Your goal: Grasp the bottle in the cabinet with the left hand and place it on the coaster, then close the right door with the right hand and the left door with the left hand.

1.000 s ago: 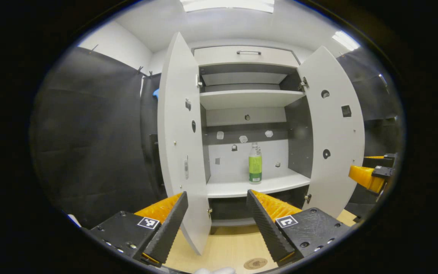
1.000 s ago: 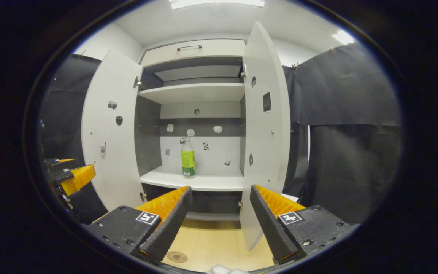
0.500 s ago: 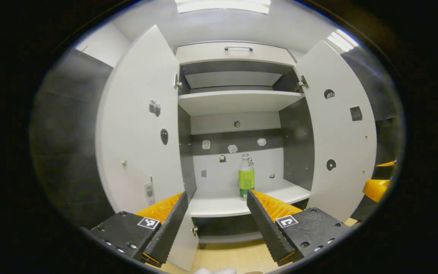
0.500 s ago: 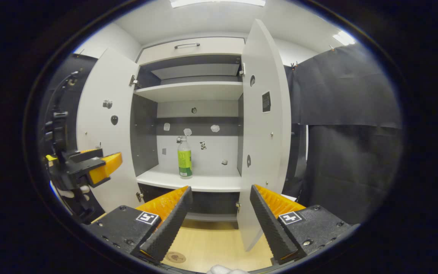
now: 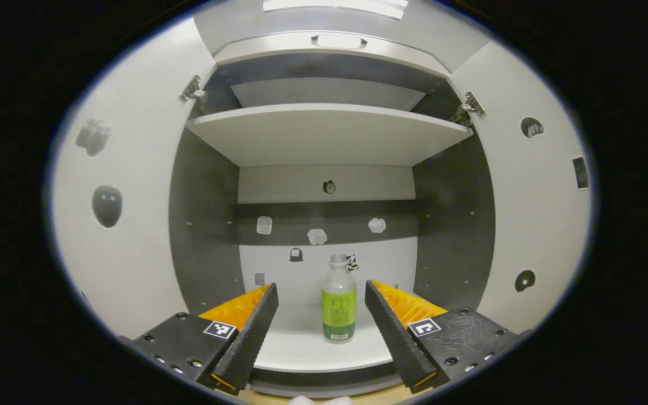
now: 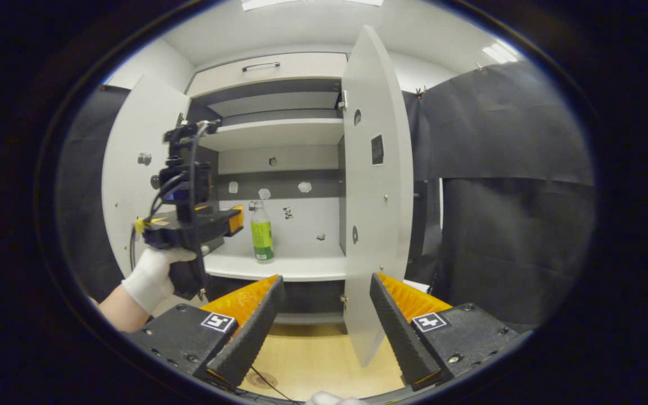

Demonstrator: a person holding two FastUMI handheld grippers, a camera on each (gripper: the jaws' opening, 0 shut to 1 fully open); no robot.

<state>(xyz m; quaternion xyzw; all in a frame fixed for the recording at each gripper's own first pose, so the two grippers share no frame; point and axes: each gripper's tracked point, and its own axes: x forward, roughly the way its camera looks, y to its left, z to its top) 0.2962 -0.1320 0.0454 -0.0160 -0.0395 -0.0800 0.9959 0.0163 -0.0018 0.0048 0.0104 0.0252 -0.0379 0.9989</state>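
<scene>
In the left gripper view, the left claw (image 5: 318,315) stands released, its two ribbed fingers spread wide and empty, pointed straight into the open cabinet. The bottle (image 5: 338,301), clear with a green label, stands upright on the lower shelf (image 5: 301,351), framed between the fingers but farther in, touching neither. The left door (image 5: 133,225) and the right door (image 5: 532,225) are both swung wide. In the right gripper view, the right claw (image 6: 324,320) is likewise released and empty, held back from the cabinet above the tabletop (image 6: 313,365). The coaster (image 6: 262,379) lies on the tabletop near the lower edge, with a thin dark cable running across it. The left claw (image 6: 233,219) shows here from the side, carried by a gloved hand (image 6: 152,275), its tip just short of the bottle (image 6: 261,233). Judged risks: the bottle is tall and narrow, so a finger brushing it off-centre on the way in could tip it over on the shelf; closing too high, at the neck, could let it swing or slip during the carry. The cable over the coaster could leave the bottle standing unevenly when set down.
</scene>
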